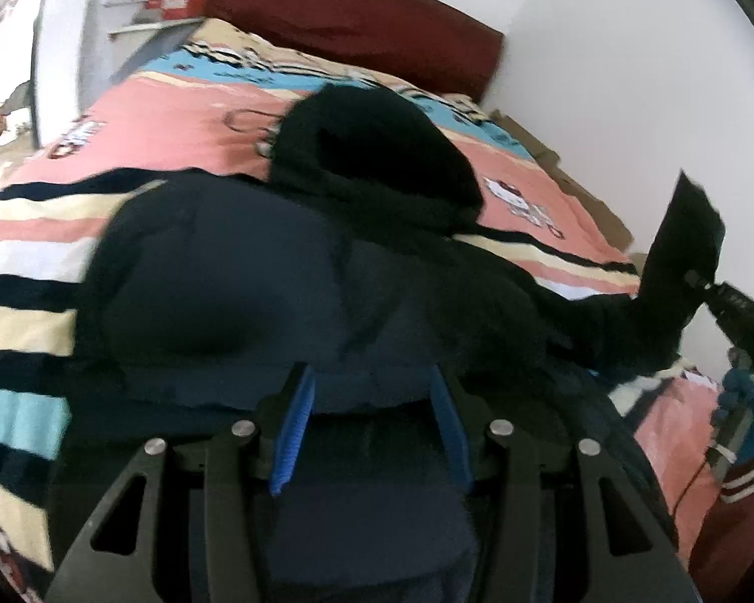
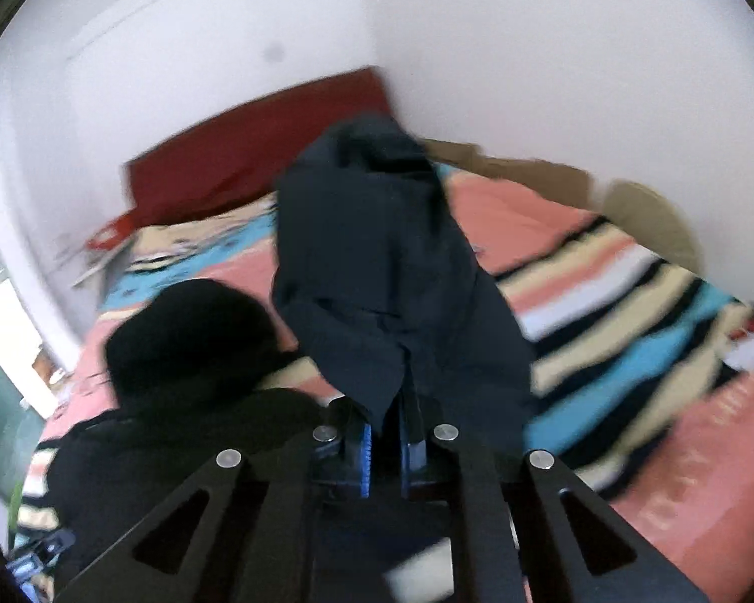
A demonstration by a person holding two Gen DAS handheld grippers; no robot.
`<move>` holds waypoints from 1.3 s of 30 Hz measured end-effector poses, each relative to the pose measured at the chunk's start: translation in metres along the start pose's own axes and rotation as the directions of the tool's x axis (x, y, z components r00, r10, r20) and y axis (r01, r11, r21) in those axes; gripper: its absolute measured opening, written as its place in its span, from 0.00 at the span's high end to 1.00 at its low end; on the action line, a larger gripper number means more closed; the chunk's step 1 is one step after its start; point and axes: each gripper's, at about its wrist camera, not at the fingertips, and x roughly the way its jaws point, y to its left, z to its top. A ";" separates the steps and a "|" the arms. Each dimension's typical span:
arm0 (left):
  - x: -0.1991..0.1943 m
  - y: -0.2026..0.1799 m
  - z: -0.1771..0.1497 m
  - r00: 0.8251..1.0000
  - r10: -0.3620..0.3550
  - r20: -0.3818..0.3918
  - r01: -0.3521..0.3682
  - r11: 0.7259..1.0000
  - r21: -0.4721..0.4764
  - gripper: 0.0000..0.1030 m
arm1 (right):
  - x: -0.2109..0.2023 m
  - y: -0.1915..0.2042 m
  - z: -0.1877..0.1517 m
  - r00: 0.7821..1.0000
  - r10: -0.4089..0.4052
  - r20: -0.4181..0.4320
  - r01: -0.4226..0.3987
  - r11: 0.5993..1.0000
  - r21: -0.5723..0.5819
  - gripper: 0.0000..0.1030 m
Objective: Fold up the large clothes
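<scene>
Right gripper (image 2: 384, 444): blue pads pinched shut on a fold of the dark navy padded jacket (image 2: 377, 271), a sleeve or hem, I cannot tell which, lifted clear of the bed with the striped pink, cream and blue cartoon-print cover (image 2: 628, 301).

Left gripper (image 1: 372, 392): jaws at a middling gap over the jacket's body; whether the pads (image 1: 291, 432) press cloth I cannot tell.

Jacket's place: across the near edge of the bed, black fleecy hood (image 1: 377, 145) toward the dark red headboard (image 1: 357, 20).

Handling, as I judge it: I would carry the lifted flap over the body in one low arc, keep it taut, and let go only once it lies flat.

Views: the right wrist shows the raised cloth draping; the left wrist shows the puffed body, and the right tool at the bed's right edge.
</scene>
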 end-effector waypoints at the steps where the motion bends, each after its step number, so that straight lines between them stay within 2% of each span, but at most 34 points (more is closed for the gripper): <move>1: -0.004 0.005 0.000 1.000 0.014 0.008 -0.014 1.000 -0.008 0.55 | -0.001 0.009 0.000 0.999 0.032 0.000 -0.032 0.999 -0.011 0.93; 2: -0.009 0.011 -0.001 0.999 0.026 0.018 -0.026 0.999 -0.020 0.55 | -0.001 0.025 0.001 0.996 0.091 -0.003 -0.091 0.995 -0.034 0.93; 5: -0.020 0.026 -0.001 0.998 0.047 0.041 -0.045 0.997 -0.055 0.55 | 0.000 0.060 -0.001 0.981 0.194 -0.024 -0.196 0.977 -0.089 0.93; 9: -0.037 0.044 0.001 0.992 0.111 0.064 -0.106 0.991 -0.077 0.55 | 0.009 0.118 -0.014 0.941 0.323 -0.096 -0.336 0.926 -0.172 0.93; 13: -0.051 0.059 0.000 0.984 0.170 0.056 -0.165 0.983 -0.084 0.55 | 0.020 0.173 -0.041 0.896 0.399 -0.194 -0.437 0.869 -0.232 0.93; 17: -0.060 0.075 -0.007 0.974 0.224 0.039 -0.219 0.971 -0.098 0.55 | 0.032 0.223 -0.087 0.848 0.423 -0.318 -0.510 0.815 -0.276 0.92; 20: -0.068 0.087 -0.012 0.970 0.242 0.033 -0.237 0.964 -0.120 0.55 | 0.053 0.248 -0.122 0.827 0.393 -0.401 -0.524 0.798 -0.299 0.92; 23: -0.076 0.097 -0.017 0.964 0.264 0.028 -0.258 0.956 -0.143 0.55 | 0.065 0.266 -0.153 0.819 0.356 -0.450 -0.521 0.789 -0.324 0.90; 28: -0.087 0.100 -0.022 0.962 0.273 0.028 -0.264 0.947 -0.181 0.55 | 0.064 0.277 -0.176 0.812 0.329 -0.483 -0.525 0.773 -0.356 0.87; 31: -0.094 0.095 -0.022 0.962 0.272 0.030 -0.262 0.946 -0.190 0.55 | 0.064 0.281 -0.180 0.808 0.309 -0.503 -0.528 0.758 -0.383 0.76; 33: -0.098 0.090 -0.020 0.962 0.270 0.030 -0.261 0.948 -0.185 0.55 | 0.062 0.281 -0.182 0.799 0.311 -0.515 -0.537 0.754 -0.378 0.59; 34: -0.100 0.087 -0.018 0.962 0.271 0.029 -0.262 0.948 -0.180 0.55 | 0.059 0.281 -0.182 0.791 0.315 -0.525 -0.548 0.747 -0.376 0.55; 35: -0.100 0.084 -0.016 0.961 0.274 0.028 -0.265 0.948 -0.174 0.55 | 0.056 0.281 -0.183 0.781 0.318 -0.538 -0.561 0.736 -0.379 0.43; 36: -0.101 0.080 -0.013 0.961 0.275 0.025 -0.268 0.949 -0.166 0.55 | 0.052 0.281 -0.184 0.773 0.325 -0.544 -0.572 0.727 -0.379 0.27; 37: -0.100 0.077 -0.010 0.962 0.273 0.022 -0.266 0.950 -0.161 0.55 | 0.047 0.281 -0.184 0.766 0.337 -0.547 -0.584 0.719 -0.376 0.22; 39: -0.092 0.070 -0.003 0.962 0.271 0.002 -0.268 0.953 -0.141 0.55 | 0.031 0.277 -0.184 0.760 0.356 -0.543 -0.600 0.704 -0.379 0.20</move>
